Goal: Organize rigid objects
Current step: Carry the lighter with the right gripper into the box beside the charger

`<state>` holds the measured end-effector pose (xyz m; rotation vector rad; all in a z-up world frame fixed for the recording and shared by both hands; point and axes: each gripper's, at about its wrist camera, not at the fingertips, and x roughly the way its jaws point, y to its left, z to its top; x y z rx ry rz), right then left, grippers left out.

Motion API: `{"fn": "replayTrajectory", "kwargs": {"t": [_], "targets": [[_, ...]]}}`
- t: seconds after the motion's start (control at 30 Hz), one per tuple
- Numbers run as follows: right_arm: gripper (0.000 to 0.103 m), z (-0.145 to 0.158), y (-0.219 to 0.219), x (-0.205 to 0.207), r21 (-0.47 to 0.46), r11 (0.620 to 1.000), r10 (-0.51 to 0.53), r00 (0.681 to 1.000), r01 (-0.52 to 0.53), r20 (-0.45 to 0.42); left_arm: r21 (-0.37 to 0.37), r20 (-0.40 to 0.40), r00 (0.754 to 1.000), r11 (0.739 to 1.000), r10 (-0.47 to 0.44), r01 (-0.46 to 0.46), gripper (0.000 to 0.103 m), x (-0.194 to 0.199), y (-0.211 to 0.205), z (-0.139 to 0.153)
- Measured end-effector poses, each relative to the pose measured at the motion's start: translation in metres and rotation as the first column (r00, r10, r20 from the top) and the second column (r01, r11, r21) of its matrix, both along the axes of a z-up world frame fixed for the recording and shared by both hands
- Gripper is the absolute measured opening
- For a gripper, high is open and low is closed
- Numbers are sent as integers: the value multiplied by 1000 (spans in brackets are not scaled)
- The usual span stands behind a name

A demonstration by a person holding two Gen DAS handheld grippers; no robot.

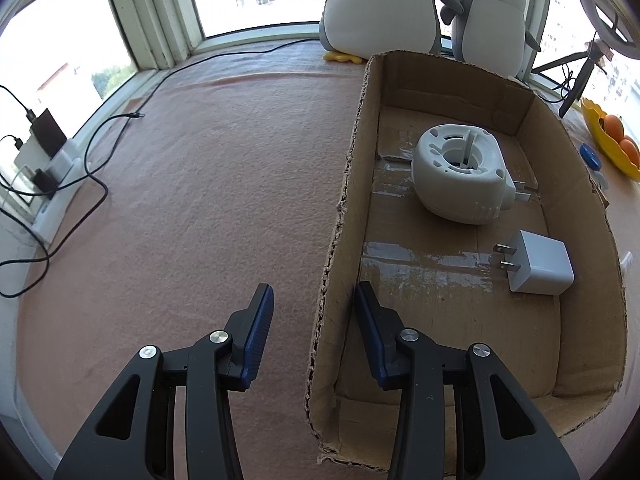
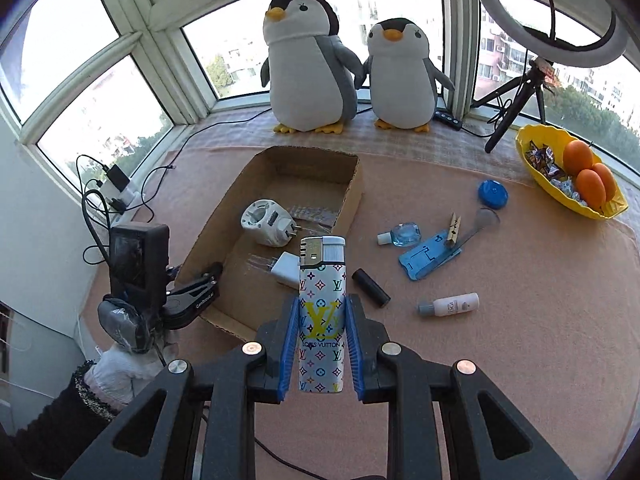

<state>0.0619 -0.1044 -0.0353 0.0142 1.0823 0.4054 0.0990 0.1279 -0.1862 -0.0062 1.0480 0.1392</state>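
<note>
Your right claw (image 2: 320, 344) pinches lighter (image 2: 321, 316) upright, lower body only; could tip. Box (image 2: 352, 200) ahead-left; lighter may clip near wall. Left claw (image 1: 314, 320) straddles box wall, minimum opening; grip unclear.

i see two plush penguins (image 2: 310, 60) standing side by side at the window. a ring light (image 2: 548, 12) on a black tripod stands to their right. a yellow bowl (image 2: 532, 160) near it holds oranges (image 2: 578, 156) and wrapped sweets. a power strip (image 2: 120, 196) with chargers and black cables lies by the left window.
</note>
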Motion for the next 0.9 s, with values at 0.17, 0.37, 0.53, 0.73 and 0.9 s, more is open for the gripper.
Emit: {"fn": "replayTrajectory", "kwargs": {"t": [0.17, 0.37, 0.53, 0.73, 0.9], "targets": [[21, -31, 40, 13, 1, 994, 108, 993, -108, -38, 3, 10, 1000, 1000, 19, -19, 40, -2, -2, 0], [21, -60, 74, 24, -56, 977, 203, 978, -206, -55, 10, 7, 1000, 999, 30, -30, 43, -2, -3, 0], [21, -73, 82, 35, -54, 969, 236, 969, -240, -79, 24, 7, 999, 999, 41, -41, 43, -2, -5, 0], [21, -87, 87, 37, -63, 962, 258, 961, -265, -100, 33, 6, 999, 999, 44, -44, 43, -3, -7, 1], [27, -84, 89, 34, -72, 957, 277, 958, -282, -75, 38, 6, 999, 998, 45, -46, 43, -3, -8, 1]]}}
